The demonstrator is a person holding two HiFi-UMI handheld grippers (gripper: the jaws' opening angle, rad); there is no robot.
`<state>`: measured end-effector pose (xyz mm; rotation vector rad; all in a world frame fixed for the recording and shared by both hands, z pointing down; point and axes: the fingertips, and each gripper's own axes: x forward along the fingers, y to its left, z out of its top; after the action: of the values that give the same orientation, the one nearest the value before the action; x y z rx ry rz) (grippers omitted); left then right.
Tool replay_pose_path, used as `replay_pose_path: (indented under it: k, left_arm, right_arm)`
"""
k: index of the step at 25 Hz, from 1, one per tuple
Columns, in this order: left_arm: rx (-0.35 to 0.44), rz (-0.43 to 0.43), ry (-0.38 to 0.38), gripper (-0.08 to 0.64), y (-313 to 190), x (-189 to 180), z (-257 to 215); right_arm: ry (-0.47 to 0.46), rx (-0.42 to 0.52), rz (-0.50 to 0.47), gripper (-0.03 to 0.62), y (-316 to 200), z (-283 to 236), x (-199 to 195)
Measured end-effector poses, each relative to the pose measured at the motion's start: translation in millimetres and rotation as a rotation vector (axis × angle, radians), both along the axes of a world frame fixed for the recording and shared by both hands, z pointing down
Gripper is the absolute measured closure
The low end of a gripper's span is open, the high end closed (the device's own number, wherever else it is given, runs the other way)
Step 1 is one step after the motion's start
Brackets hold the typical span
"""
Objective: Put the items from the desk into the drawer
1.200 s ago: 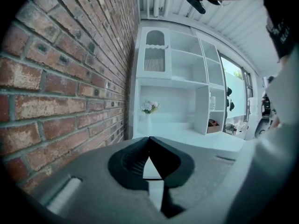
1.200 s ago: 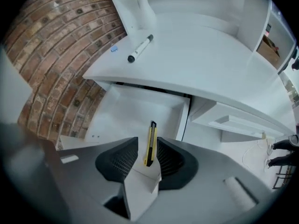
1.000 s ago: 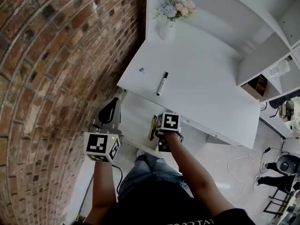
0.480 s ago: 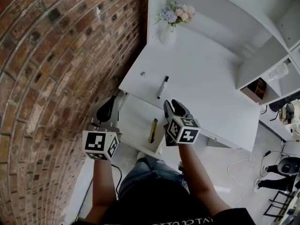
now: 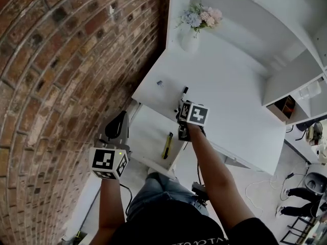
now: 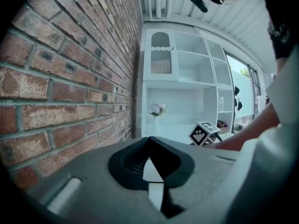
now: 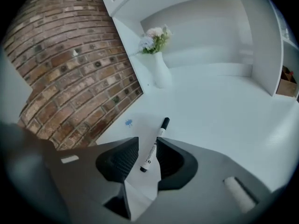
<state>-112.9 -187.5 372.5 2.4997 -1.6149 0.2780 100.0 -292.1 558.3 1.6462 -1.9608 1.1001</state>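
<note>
Nearest: left gripper [image 6: 150,146] hangs beside the open drawer [image 5: 148,131], jaws together, empty. Right gripper [image 7: 147,143] has its jaws apart, straddling the marker [image 7: 154,146], which lies flat on the desk [image 5: 230,101]. Judgement: centre on the barrel, settle low, then close. Long axis runs along the jaw gap, black cap farthest, toward the vase [image 7: 161,73].

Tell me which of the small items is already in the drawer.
The yellow-and-black tool; the marker and small blue piece lie on the desk.
</note>
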Motion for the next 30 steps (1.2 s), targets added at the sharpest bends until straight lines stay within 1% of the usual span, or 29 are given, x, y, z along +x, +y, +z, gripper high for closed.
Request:
replay_pose_path:
  k: [3,7,10,12,15,16,17,18,20,22,24,28,30]
  left_arm:
    - [-0.024,-0.016,-0.014,0.558,1,-6,8]
    - [-0.051,-0.046,-0.036,0.558,2,-17,18]
    - [-0.061,-0.061,-0.052,0.558,3,-25,22]
    - [-0.066,-0.070,-0.054,0.558,3,-29,24]
    - [-0.071,-0.082,-0.051,0.558,3,-33,26]
    - [-0.072,-0.084,-0.050,0.558,3,-33,26]
    - [-0.073,-0.082,-0.051,0.558,3,-33,26]
    - [-0.074,-0.079,-0.052,0.558,3,-32,26]
    - [-0.075,-0.071,-0.056,0.558,3,-30,27]
    - [-0.076,-0.067,-0.056,0.558,3,-30,28]
    - [-0.077,-0.066,-0.052,0.558,3,-31,29]
    - [-0.072,-0.059,-0.045,0.558,2,-30,28]
    - [-0.066,-0.049,-0.041,0.558,2,-27,26]
  right_arm:
    - [0.022,-0.141,0.019,0.451,-16,28,3]
    - [0.113,-0.289,0.035,0.422,-32,56,10]
    - [0.192,-0.367,0.042,0.422,-40,68,15]
    - [0.241,-0.412,0.049,0.440,-41,70,16]
    - [0.279,-0.456,0.035,0.450,-40,72,12]
    - [0.276,-0.457,0.020,0.450,-40,72,10]
    - [0.268,-0.455,0.006,0.498,-40,72,8]
    - [0.257,-0.452,0.000,0.515,-39,71,7]
    - [0.221,-0.442,0.010,0.515,-37,71,6]
    - [0.136,-0.420,0.039,0.515,-35,67,0]
    - [0.060,-0.374,0.063,0.515,-34,57,-6]
    - [0.012,-0.243,0.053,0.515,-29,29,-7]
    - [-0.031,-0.191,0.049,0.515,-22,17,-10]
